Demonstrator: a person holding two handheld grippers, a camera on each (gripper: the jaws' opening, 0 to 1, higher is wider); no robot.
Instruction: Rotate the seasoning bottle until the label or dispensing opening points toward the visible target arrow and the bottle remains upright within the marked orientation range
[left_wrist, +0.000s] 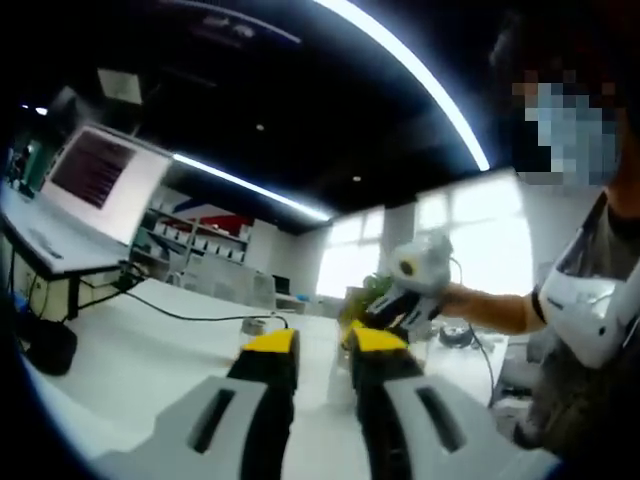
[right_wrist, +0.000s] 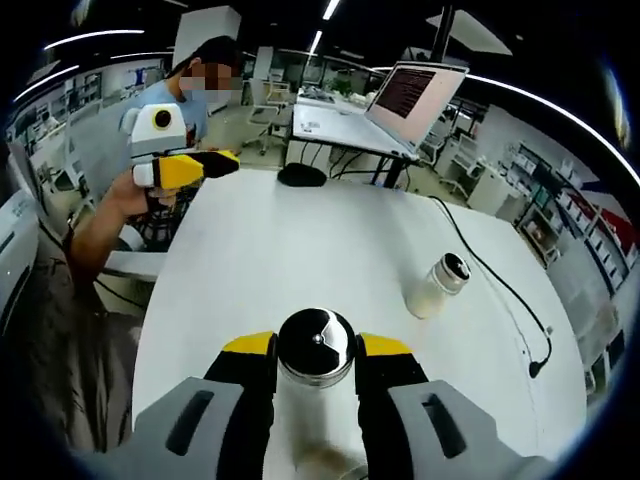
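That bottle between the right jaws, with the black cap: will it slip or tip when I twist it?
The seasoning bottle looks like smooth clear glass or plastic, so it may slip in the right gripper, whose jaws flank it just under the black cap. It stands tall and narrow on the white table, so an off-centre push could tip it.

A white worktop (right_wrist: 300, 250) carries a black-capped bottle (right_wrist: 316, 375), a second bottle (right_wrist: 437, 285) beyond it, and a black cable (right_wrist: 490, 270) past that.

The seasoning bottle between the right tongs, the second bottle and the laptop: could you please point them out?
seasoning bottle (right_wrist: 316, 347), right gripper view, its black cap.
second bottle (right_wrist: 436, 285), right gripper view, its pale body.
laptop (right_wrist: 415, 90), right gripper view, its screen.
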